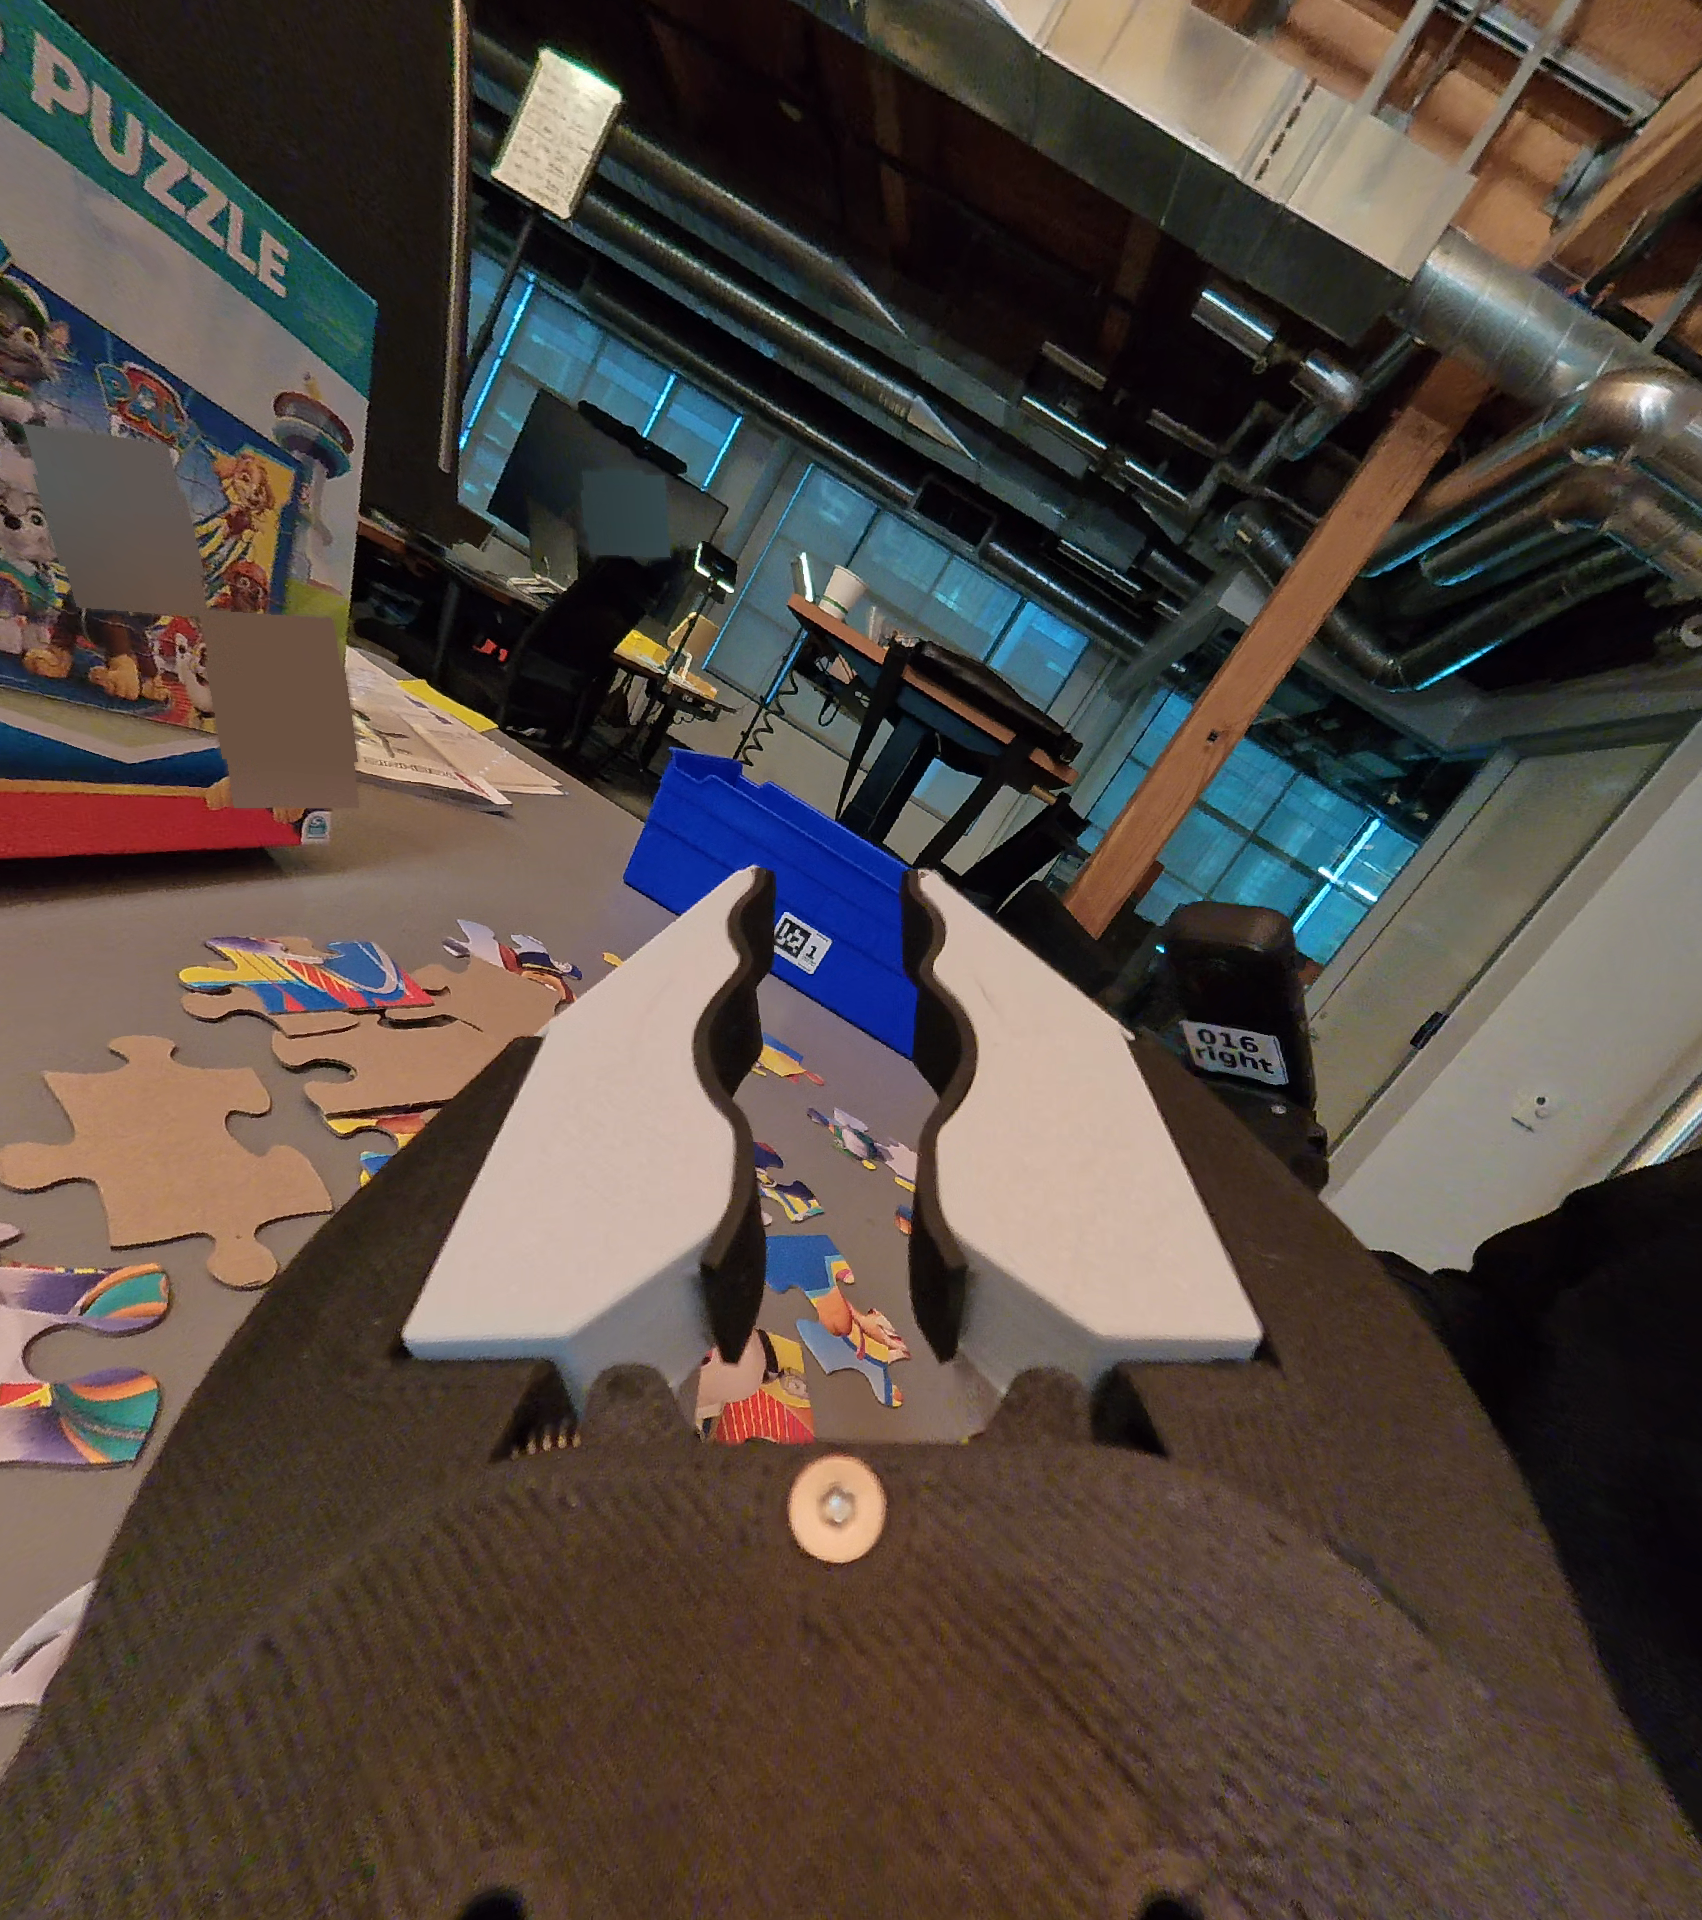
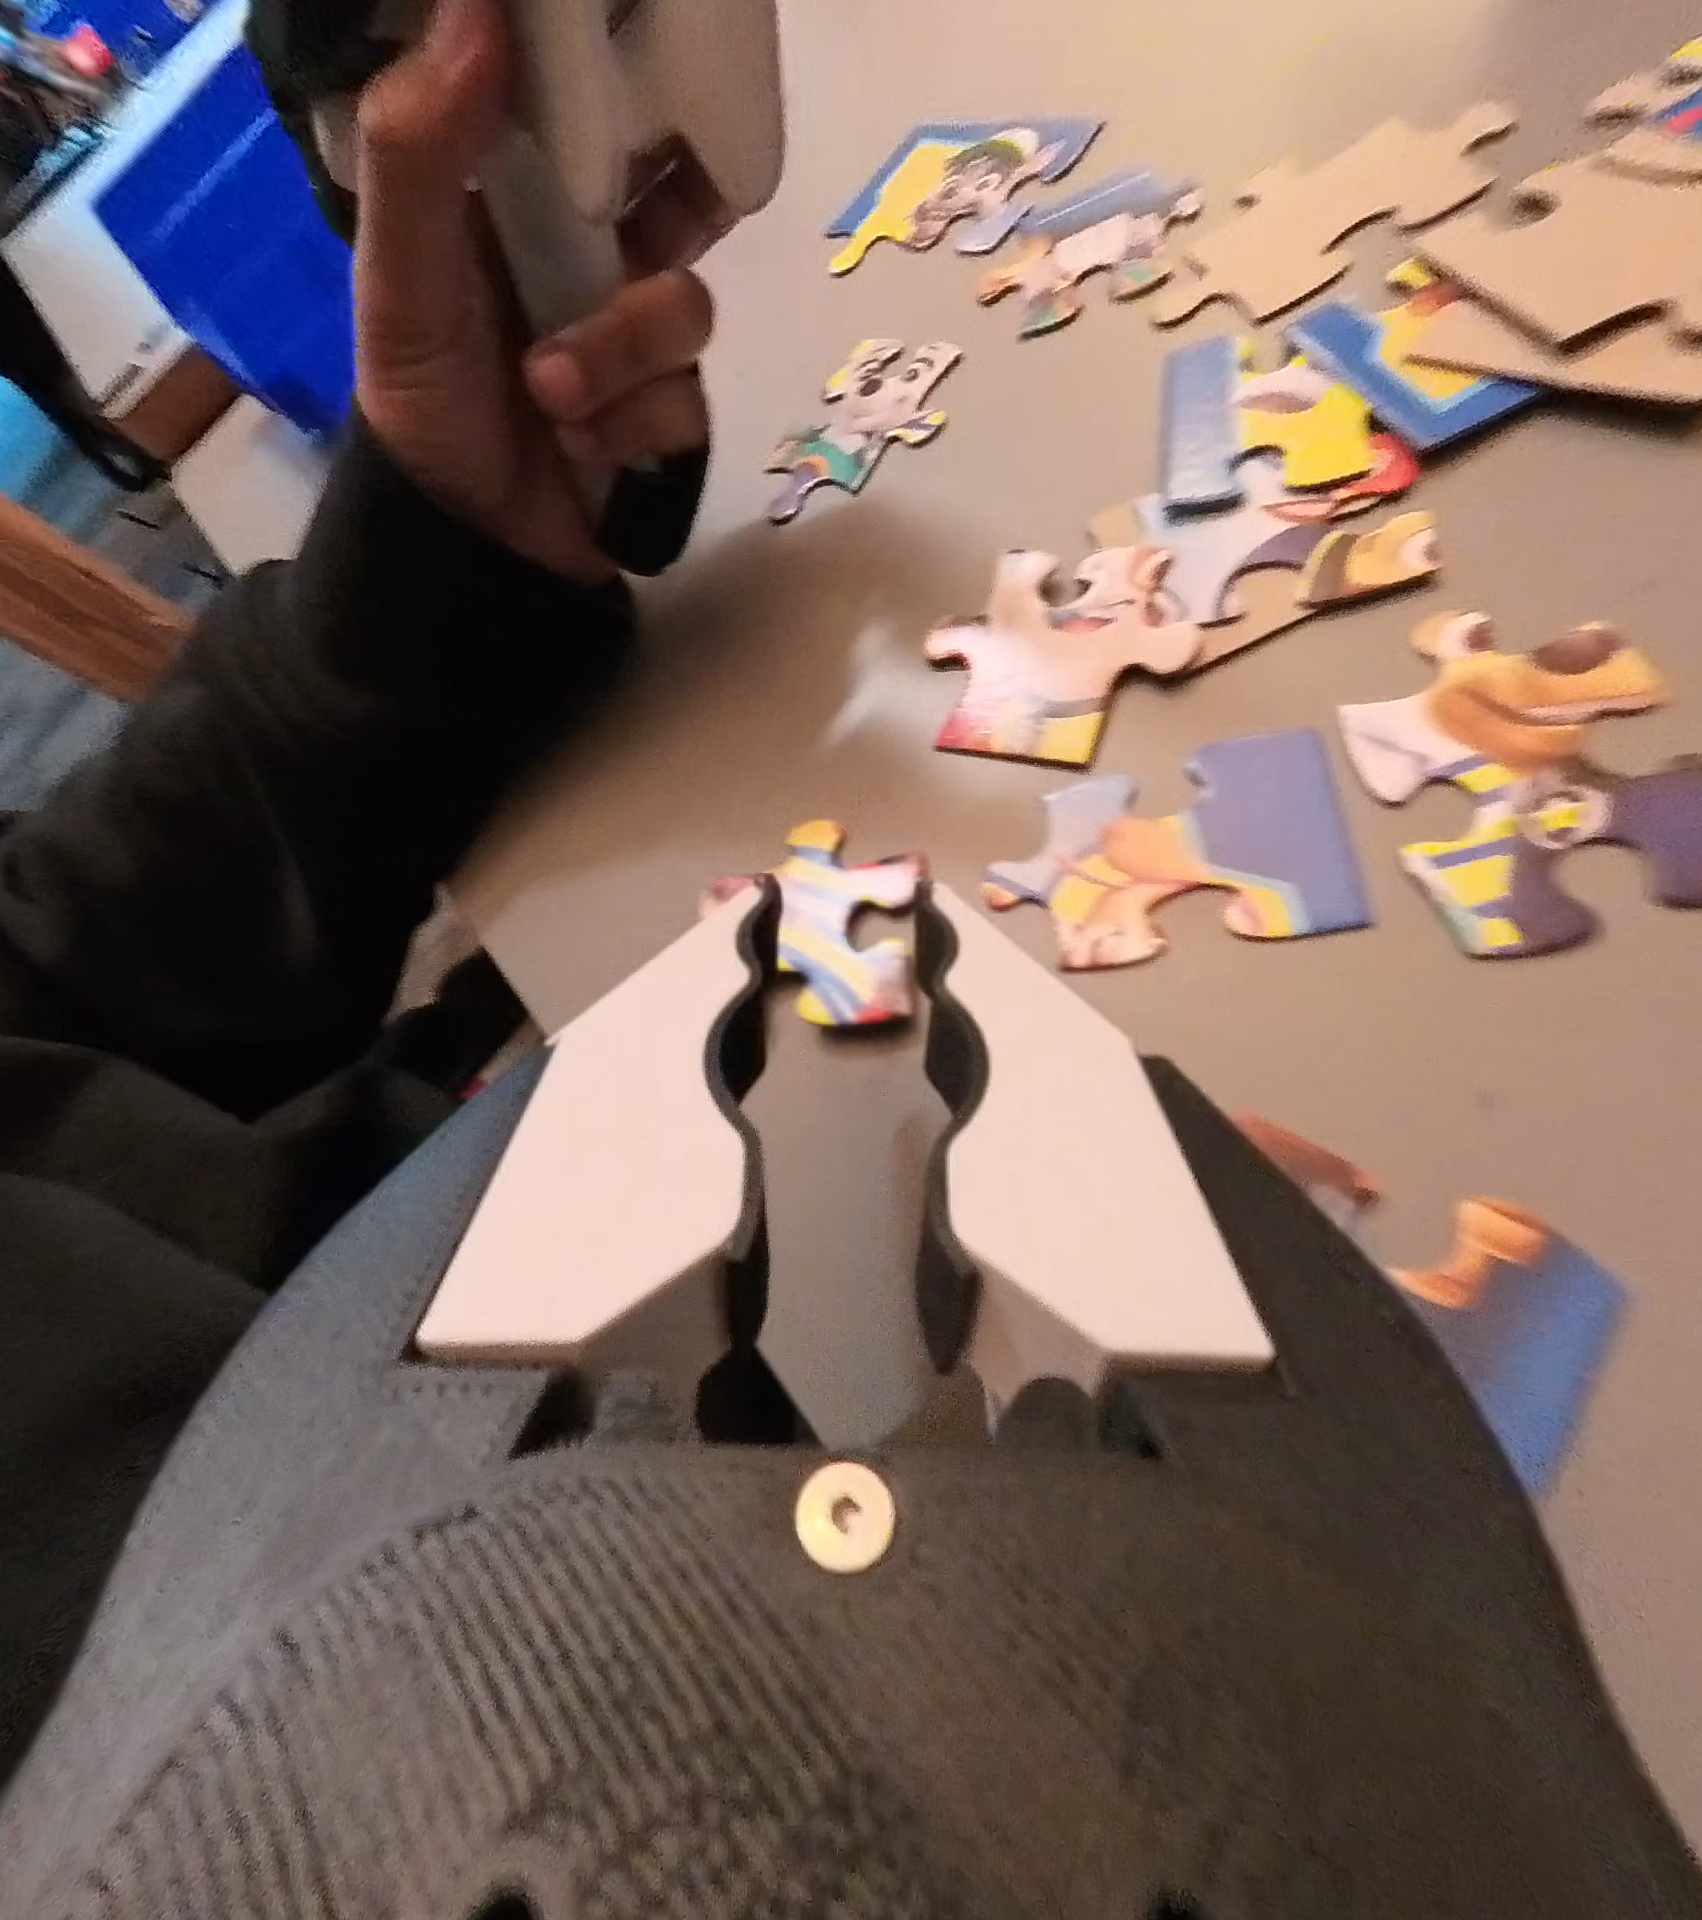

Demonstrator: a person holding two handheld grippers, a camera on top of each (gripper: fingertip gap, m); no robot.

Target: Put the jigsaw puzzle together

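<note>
My left gripper [image 1: 836, 883] is open and empty, raised above the grey table [image 1: 473, 873] and pointing at a blue bin [image 1: 774, 831]. My right gripper [image 2: 847, 894] is open, low over the table [image 2: 1449, 1091]. A small colourful puzzle piece [image 2: 842, 935] lies flat on the table under its fingertips; the pads do not press on it. Several more puzzle pieces lie to the right [image 2: 1190, 852], some face down showing brown card [image 2: 1605, 260]. In the right wrist view a hand [image 2: 473, 343] holds the left gripper at the upper left. The right gripper's black body [image 1: 1231, 997] shows in the left wrist view.
A large puzzle box [image 1: 99, 468] stands at the far left of the table, with papers [image 1: 442, 748] beside it. Face-up and face-down pieces [image 1: 161, 1143] lie left of the left gripper. A dark sleeve [image 2: 151, 831] lies left of the right gripper. The blue bin shows again [image 2: 223, 239]. The left gripper's tips are roughly 15 cm from the right gripper's.
</note>
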